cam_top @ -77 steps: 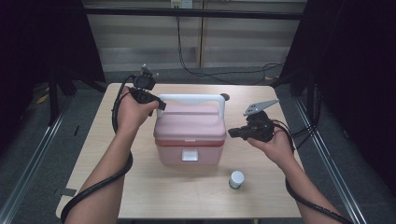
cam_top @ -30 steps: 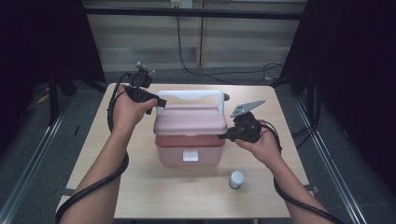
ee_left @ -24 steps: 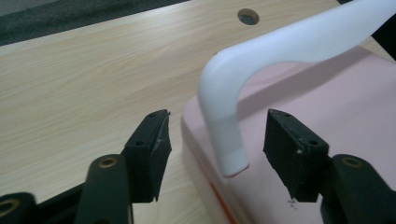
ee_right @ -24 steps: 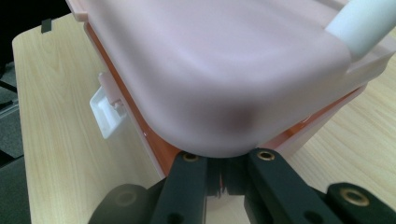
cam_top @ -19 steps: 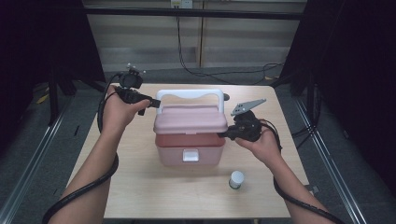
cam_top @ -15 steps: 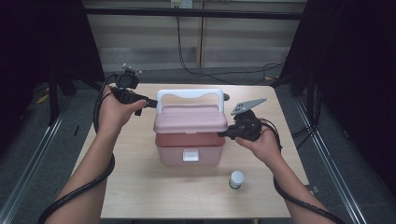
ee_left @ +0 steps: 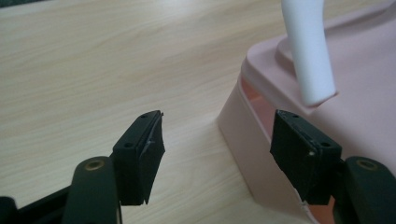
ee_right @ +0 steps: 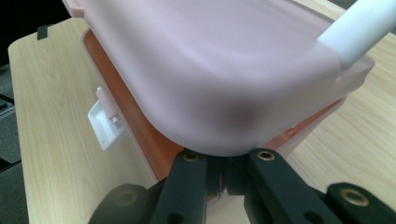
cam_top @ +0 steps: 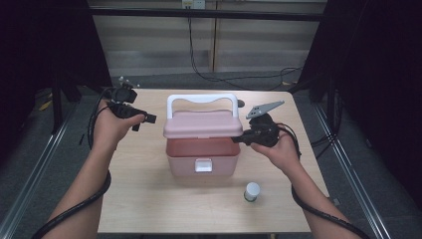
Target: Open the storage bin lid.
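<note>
A pink box [cam_top: 201, 157] stood at the centre of the wooden table [cam_top: 149, 209] in the high view, its pink lid [cam_top: 203, 124] lifted at the front edge, the white handle [cam_top: 201, 99] upright. The right gripper [cam_top: 238, 139], at centre right, had its jaws closed on the lid's right edge. The left gripper [cam_top: 144, 120], at upper left, was spread wide, gripping nothing, apart from the box. A small white-capped bottle [cam_top: 252, 191] stood at lower right.
</note>
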### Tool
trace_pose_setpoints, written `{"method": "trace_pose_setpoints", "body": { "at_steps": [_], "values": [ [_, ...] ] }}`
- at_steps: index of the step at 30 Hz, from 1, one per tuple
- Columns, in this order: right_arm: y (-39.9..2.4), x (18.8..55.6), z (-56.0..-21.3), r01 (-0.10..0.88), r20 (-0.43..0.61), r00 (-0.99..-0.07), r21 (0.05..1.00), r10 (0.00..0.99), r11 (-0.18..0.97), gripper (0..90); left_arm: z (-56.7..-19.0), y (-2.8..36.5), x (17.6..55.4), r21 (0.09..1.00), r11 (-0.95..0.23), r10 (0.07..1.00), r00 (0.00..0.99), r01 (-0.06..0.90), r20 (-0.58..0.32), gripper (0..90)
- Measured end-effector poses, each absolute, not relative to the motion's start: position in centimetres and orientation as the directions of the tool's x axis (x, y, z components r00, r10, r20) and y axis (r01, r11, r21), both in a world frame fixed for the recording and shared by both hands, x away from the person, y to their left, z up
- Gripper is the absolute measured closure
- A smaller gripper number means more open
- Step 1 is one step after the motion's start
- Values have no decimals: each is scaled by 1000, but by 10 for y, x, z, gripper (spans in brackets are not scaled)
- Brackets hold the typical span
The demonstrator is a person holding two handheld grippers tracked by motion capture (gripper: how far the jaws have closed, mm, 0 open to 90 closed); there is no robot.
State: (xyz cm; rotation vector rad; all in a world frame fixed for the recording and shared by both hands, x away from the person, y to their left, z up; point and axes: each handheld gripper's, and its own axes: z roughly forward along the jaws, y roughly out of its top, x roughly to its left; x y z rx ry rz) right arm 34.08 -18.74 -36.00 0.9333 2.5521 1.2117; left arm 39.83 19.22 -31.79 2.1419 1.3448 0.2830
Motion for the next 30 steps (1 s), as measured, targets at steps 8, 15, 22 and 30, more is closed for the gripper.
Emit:
{"method": "trace_pose_setpoints", "body": {
  "at_steps": [8, 15, 22, 30],
  "values": [
    [-188, 342, -357, 470, 115, -788, 747, 605, 470, 876, -343, 188, 396, 539, -352, 861, 490, 765, -134, 356],
    [-188, 343, -355, 475, 122, -784, 750, 609, 461, 872, -348, 182, 393, 536, -373, 848, 513, 758, -135, 360],
    [-188, 345, -352, 477, 123, -777, 754, 617, 451, 870, -352, 177, 389, 540, -380, 837, 527, 751, -144, 360],
    [-188, 346, -350, 481, 129, -772, 760, 623, 438, 867, -355, 171, 390, 552, -375, 831, 534, 745, -157, 360]
  ]
}}
